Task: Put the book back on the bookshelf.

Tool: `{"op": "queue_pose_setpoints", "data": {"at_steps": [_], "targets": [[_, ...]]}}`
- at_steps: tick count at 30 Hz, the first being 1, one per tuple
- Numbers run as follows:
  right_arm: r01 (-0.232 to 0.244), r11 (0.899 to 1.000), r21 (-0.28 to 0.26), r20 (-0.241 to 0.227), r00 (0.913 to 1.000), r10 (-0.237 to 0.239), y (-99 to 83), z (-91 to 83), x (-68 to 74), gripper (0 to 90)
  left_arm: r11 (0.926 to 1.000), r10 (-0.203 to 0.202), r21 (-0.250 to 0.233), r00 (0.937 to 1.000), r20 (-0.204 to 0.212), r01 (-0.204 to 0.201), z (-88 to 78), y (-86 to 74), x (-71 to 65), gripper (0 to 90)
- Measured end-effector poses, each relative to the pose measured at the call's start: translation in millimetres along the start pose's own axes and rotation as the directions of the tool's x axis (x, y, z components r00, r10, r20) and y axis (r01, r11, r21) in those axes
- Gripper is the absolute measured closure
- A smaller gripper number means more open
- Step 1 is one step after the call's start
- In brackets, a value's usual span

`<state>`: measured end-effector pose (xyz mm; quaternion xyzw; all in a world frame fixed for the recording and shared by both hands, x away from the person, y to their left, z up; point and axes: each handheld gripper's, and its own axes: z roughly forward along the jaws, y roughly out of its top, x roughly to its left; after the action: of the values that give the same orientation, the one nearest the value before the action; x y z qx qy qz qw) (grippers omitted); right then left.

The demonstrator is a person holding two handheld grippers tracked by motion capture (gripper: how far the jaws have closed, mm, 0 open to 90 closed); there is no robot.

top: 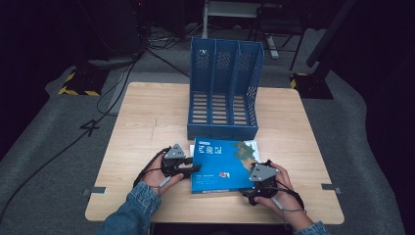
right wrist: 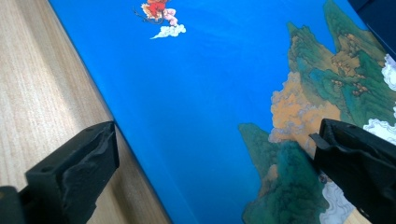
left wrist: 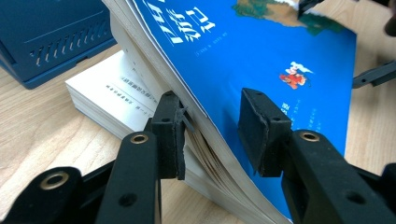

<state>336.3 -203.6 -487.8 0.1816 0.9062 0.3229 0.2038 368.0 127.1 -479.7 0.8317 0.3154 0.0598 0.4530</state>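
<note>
A blue book with a painted mountain scene lies on the wooden table in front of a blue file rack. My left gripper is at the book's left edge. In the left gripper view it is shut on the lifted cover and upper pages of the book, one pad under the pages and one on the cover. A white stack of pages stays flat beneath. My right gripper is at the book's near right corner. Its jaws stand wide open, straddling the edge of the cover.
The file rack has three upright slots open toward me and stands just behind the book. Bare tabletop lies to the left and right of the book. Cables run over the grey floor at the left, and dark equipment stands behind the table.
</note>
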Motion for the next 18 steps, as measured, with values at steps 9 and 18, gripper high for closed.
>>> {"op": "queue_pose_setpoints", "data": {"at_steps": [9, 18], "targets": [[-0.042, 0.999, -0.016, -0.038, 0.9985, 0.041, 5.7, -4.7, 2.3, 13.5, 0.9961, -0.088, 0.003, 0.9959, 0.018, 0.088, -1.1, 2.4, 4.3, 65.0], [-0.123, 0.991, -0.06, -0.075, 0.9902, 0.118, 15.8, -15.0, 6.8, 19.2, 0.9891, -0.145, -0.015, 0.9878, 0.055, 0.146, -9.7, 11.6, -1.0, 80.1]]}}
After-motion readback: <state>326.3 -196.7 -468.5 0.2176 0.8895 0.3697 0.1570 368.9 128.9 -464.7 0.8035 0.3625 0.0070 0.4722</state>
